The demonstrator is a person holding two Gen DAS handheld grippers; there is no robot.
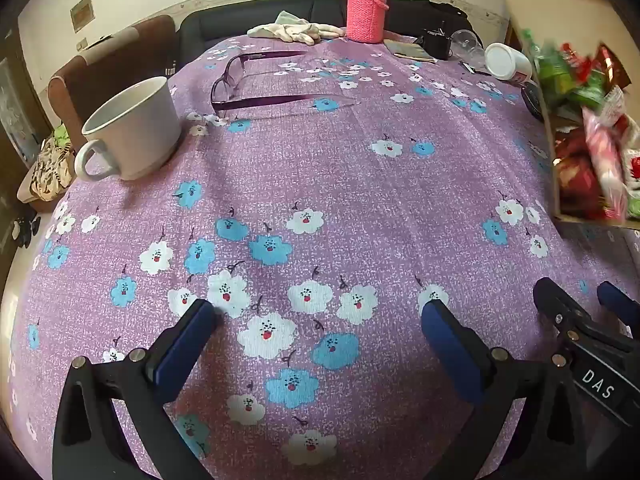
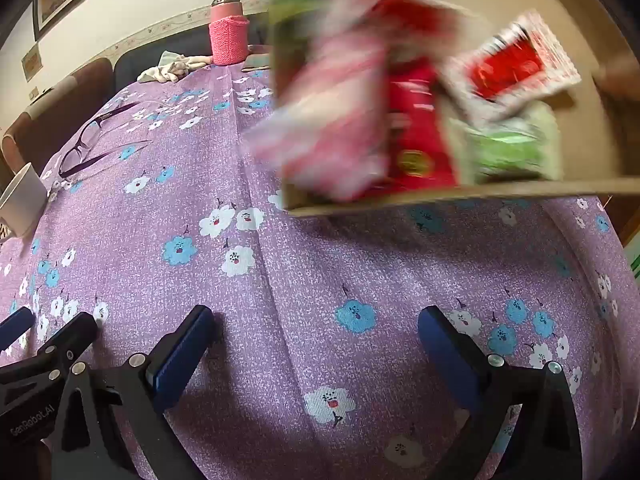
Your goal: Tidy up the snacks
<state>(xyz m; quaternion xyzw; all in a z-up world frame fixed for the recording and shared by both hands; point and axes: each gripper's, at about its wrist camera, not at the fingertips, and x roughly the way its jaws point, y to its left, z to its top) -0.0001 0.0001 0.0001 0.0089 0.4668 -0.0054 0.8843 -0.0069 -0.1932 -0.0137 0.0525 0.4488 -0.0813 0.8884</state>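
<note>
Blurred snacks [image 2: 412,112] in a cut-off box [image 2: 460,194]; labels unreadable. "DAS" marks the right hand-held gripper [image 2: 316,340]; both it and the left hand-held gripper [image 1: 318,332] gape wide, empty.

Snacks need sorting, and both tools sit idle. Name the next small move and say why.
Probably hold both tools back until the cardboard box settles: it looks blurred and tilted, snack packets sliding. The right tool and left tool are open, empty, over bare tablecloth.

Both wrist views angled onto tablecloth [image 1: 320,168]
</note>
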